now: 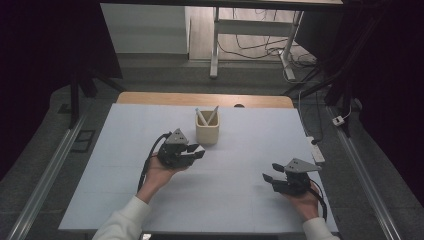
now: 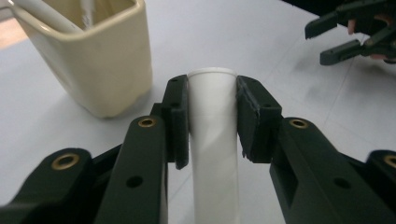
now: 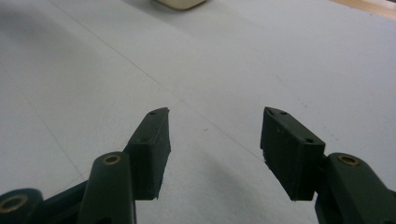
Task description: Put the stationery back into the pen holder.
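Note:
A cream square cup (image 1: pixel 207 132) stands near the middle of the white table, with two white tubes (image 1: pixel 206 117) leaning inside it. My left gripper (image 1: pixel 196 150) hovers just left of and in front of the cup, shut on another white tube (image 2: pixel 212 130) that points toward the cup (image 2: pixel 88 56). Its jaws press the tube from both sides. My right gripper (image 1: pixel 270 177) rests low over the table at the front right, open, with nothing between its fingers (image 3: pixel 152 149). It also appears far off as the right gripper (image 2: pixel 348 39) in the left gripper view.
The white table sheet (image 1: pixel 125 150) covers most of a wooden tabletop (image 1: pixel 150 97), whose far edge shows behind. Metal rails (image 1: pixel 45 175) run along both sides of the table. A desk frame and cables (image 1: pixel 260 45) sit on the floor beyond.

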Motion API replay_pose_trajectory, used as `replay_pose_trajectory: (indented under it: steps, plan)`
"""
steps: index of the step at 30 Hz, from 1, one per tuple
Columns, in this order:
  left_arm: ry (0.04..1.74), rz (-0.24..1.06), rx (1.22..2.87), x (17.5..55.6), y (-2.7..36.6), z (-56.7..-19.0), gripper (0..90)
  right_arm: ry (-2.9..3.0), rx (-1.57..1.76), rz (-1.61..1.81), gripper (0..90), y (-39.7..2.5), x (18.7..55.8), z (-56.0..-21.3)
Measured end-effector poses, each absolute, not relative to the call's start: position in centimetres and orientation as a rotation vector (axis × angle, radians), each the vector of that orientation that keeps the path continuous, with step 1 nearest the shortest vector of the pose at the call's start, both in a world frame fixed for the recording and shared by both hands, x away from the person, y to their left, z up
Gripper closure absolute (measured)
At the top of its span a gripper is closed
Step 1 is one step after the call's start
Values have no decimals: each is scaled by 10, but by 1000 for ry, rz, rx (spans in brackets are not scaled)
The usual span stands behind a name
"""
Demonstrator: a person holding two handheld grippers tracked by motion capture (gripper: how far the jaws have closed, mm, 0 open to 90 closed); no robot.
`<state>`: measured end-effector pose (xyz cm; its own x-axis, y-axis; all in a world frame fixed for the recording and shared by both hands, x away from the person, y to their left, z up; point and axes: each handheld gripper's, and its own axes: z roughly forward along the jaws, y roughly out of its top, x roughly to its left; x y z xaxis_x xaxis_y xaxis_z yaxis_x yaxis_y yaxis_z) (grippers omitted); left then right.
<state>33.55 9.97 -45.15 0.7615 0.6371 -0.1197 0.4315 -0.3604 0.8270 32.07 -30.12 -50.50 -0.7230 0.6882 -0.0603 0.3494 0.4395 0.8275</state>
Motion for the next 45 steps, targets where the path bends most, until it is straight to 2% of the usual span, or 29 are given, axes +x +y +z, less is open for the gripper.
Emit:
replay_pose_trajectory:
  steps: [12,45]
  plan:
    - [807,304,1913,355,106,-421,658,2297,886,1199,420,-305,321,-503]
    - [823,351,1851,394,102,-392,658,2279,903,1213,420,-311,322,-504]
